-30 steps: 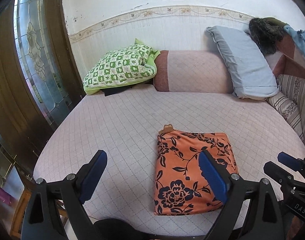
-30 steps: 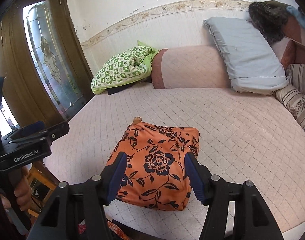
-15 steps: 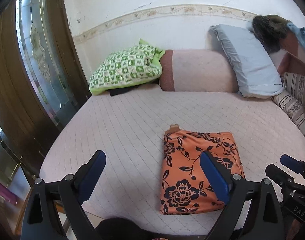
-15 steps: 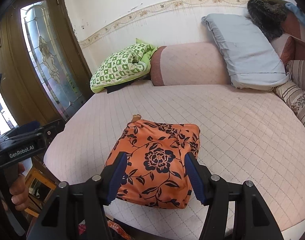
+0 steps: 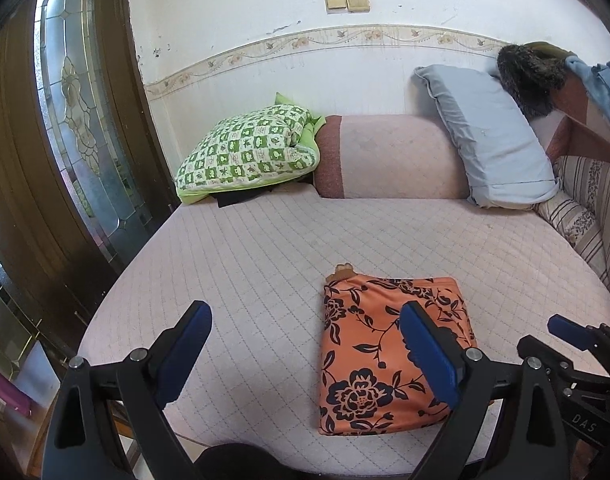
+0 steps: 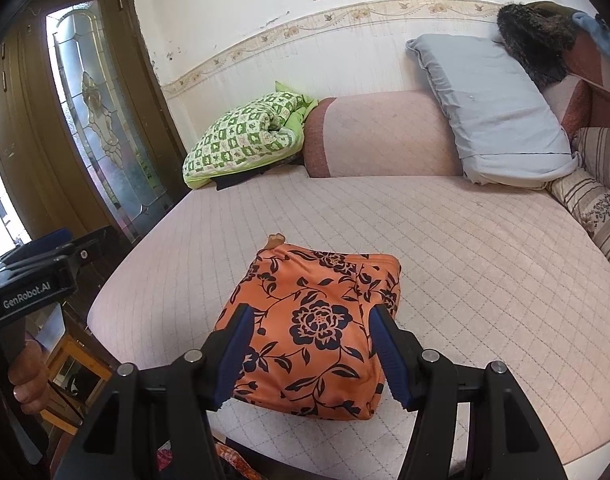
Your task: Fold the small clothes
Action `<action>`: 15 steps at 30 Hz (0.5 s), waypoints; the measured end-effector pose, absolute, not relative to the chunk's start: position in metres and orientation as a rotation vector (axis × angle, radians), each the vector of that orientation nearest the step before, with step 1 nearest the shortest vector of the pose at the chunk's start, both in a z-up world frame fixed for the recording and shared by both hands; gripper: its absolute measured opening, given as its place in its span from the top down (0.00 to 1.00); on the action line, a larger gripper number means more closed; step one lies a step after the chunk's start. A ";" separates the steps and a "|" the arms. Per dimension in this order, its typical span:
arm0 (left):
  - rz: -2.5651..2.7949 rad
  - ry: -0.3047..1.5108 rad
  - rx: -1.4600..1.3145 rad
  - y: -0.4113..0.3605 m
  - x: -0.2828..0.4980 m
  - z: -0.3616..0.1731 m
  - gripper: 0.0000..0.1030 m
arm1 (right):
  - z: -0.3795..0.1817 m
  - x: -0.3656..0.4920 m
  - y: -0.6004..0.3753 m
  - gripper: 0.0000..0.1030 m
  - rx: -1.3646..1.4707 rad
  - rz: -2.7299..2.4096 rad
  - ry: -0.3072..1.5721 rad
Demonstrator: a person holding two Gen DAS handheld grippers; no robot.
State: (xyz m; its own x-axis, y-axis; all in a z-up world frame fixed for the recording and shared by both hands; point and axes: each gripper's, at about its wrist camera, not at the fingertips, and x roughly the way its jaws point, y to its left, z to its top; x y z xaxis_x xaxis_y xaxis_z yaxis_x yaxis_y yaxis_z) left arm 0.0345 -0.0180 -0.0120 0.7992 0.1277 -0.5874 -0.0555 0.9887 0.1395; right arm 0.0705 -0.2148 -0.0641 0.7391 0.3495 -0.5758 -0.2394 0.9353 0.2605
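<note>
A small orange garment with a dark flower print (image 5: 389, 356) (image 6: 317, 332) lies folded into a neat rectangle on the pink quilted bed (image 5: 265, 264) (image 6: 485, 272), near its front edge. My left gripper (image 5: 305, 352) hovers wide open above the bed, left of and over the garment's near part, with nothing between its blue pads. My right gripper (image 6: 311, 356) hangs open just short of the garment's near edge, holding nothing; it also shows at the right edge of the left wrist view (image 5: 573, 340).
At the back of the bed lie a green checked pillow (image 5: 249, 152), a pink bolster (image 5: 389, 156) and a grey-blue pillow (image 5: 489, 136). Striped cushions (image 5: 585, 216) line the right side. A wooden door with patterned glass (image 5: 77, 120) stands left. A hand (image 6: 27, 376) grips the left tool.
The left wrist view has shifted: the garment now sits farther right and lower in it. The right gripper and the garment have stayed put.
</note>
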 end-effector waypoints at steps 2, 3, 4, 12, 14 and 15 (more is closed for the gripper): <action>0.098 0.632 0.119 -0.018 0.034 -0.011 0.08 | -0.064 0.070 -0.214 0.39 0.168 0.330 0.660; 0.097 0.631 0.121 -0.019 0.033 -0.011 0.08 | -0.063 0.070 -0.214 0.39 0.166 0.331 0.657; 0.096 0.630 0.123 -0.019 0.033 -0.010 0.08 | -0.063 0.069 -0.213 0.39 0.163 0.332 0.654; 0.085 0.617 0.140 -0.022 0.030 -0.007 0.08 | -0.061 0.070 -0.213 0.39 0.159 0.341 0.645; 0.081 0.615 0.145 -0.023 0.030 -0.007 0.08 | -0.062 0.070 -0.212 0.39 0.155 0.344 0.645; 0.079 0.615 0.145 -0.024 0.030 -0.006 0.08 | -0.062 0.070 -0.212 0.39 0.153 0.345 0.645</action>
State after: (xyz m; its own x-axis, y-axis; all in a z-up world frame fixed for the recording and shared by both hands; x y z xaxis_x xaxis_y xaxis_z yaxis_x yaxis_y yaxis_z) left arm 0.0298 -0.0236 -0.0063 0.8140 0.1167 -0.5691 -0.0302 0.9868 0.1592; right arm 0.0699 -0.2118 -0.0620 0.7449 0.3608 -0.5613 -0.2668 0.9321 0.2451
